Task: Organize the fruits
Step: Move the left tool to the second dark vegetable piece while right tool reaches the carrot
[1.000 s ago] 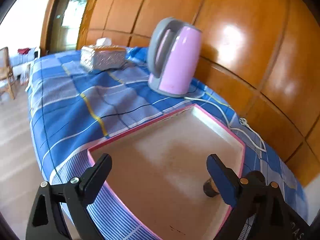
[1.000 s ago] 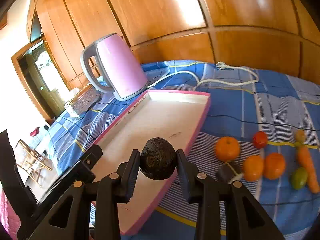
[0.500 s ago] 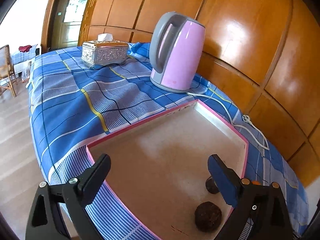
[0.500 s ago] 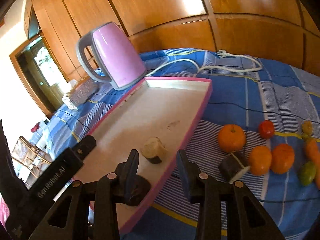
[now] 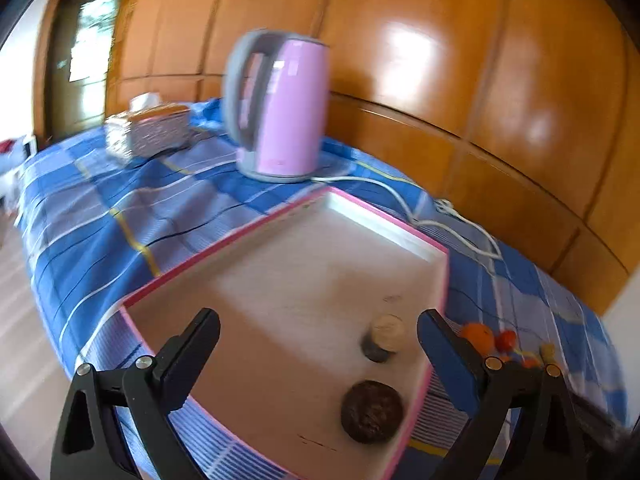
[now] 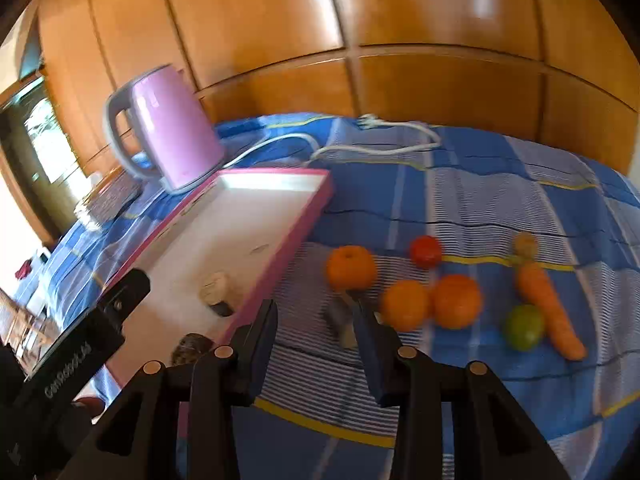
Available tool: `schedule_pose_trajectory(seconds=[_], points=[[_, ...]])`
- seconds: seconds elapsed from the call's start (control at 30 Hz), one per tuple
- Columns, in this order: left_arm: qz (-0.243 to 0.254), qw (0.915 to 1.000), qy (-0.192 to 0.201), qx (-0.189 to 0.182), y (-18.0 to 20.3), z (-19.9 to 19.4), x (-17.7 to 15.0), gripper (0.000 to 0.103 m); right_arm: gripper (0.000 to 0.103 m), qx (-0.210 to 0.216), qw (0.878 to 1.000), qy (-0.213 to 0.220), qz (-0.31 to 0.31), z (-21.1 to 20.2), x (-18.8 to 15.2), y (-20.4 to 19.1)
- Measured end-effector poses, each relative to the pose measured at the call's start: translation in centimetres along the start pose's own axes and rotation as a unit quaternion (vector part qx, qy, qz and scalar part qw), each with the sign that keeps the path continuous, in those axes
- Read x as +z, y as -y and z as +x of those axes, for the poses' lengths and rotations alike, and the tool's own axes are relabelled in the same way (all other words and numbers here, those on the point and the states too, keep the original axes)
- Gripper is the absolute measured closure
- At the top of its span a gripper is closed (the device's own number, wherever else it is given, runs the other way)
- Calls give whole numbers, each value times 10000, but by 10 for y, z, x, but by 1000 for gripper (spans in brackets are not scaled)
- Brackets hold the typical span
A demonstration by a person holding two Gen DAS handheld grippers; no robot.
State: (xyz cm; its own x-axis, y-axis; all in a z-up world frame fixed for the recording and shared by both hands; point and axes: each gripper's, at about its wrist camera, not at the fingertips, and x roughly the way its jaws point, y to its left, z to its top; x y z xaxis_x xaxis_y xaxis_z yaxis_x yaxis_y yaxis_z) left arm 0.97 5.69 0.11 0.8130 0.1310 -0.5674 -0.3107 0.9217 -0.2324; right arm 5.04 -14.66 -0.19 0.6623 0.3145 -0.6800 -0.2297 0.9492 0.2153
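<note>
Where legible, "GenRobot.AI" on left tongs (image 6: 96, 336)

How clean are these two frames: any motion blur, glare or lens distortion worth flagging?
Left wrist view: motion-smeared, the kettle and tissue box soft; white glare patches on the wood panelling. Right wrist view: milder blur on the fruit, e.g. the carrot; glare up top; fisheye bends the panel lines in both.

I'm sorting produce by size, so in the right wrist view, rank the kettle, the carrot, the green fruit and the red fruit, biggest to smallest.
1. kettle
2. carrot
3. green fruit
4. red fruit, which lies farther from the camera, so its last place is unsure.
</note>
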Motion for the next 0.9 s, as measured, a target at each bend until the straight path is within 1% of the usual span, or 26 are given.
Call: schedule_pose_trajectory(seconds=[0.07, 0.17, 0.23, 0.27, 0.33, 0.4, 0.43, 0.5, 0.57, 0.6, 0.67, 0.7, 0.77, 0.9], points=[[219, 9994, -94, -245, 9, 1, -2, 6, 63, -171, 9997, 60, 156, -8, -1, 13], [431, 9977, -158, -500, 20, 0, -4, 10, 63, -402, 9979, 131, 488, -19, -2, 38], [547, 9966, -207, -575, 25, 0, -6, 12, 63, -522, 9955, 134, 780, -23, -3, 56], [607, 9959, -227, -636, 28, 0, -7, 14, 63, -534, 9932, 115, 1031, -24, -4, 67], [703, 9944, -272, -737, 32, -1, -8, 14, 63, -543, 9874, 78, 1486, -25, -6, 87], [806, 9932, -313, -777, 37, 0, -9, 21, 63, -592, 9802, 31, 1891, -25, -10, 104], [869, 9922, -338, -828, 39, 0, -10, 28, 63, -589, 9777, 12, 2016, -25, -12, 109], [986, 9903, -387, -896, 44, 0, -13, 30, 63, -641, 9714, 27, 2288, -26, -15, 121], [1104, 9875, -437, -1034, 48, -1, -16, 40, 63, -774, 9663, 157, 2450, -31, -18, 127], [1229, 9849, -489, -1120, 53, -1, -18, 42, 63, -812, 9638, 248, 2528, -35, -19, 132], [1387, 9820, -523, -1167, 60, 0, -22, 46, 63, -894, 9581, 345, 2699, -39, -22, 140], [1491, 9790, -569, -1266, 64, 0, -24, 47, 64, -921, 9561, 363, 2758, -40, -22, 143], [1590, 9760, -630, -1347, 69, 1, -27, 47, 64, -985, 9522, 399, 2862, -42, -23, 149], [1787, 9673, -855, -1583, 80, 8, -34, 47, 64, -997, 9495, 364, 2953, -42, -25, 156]])
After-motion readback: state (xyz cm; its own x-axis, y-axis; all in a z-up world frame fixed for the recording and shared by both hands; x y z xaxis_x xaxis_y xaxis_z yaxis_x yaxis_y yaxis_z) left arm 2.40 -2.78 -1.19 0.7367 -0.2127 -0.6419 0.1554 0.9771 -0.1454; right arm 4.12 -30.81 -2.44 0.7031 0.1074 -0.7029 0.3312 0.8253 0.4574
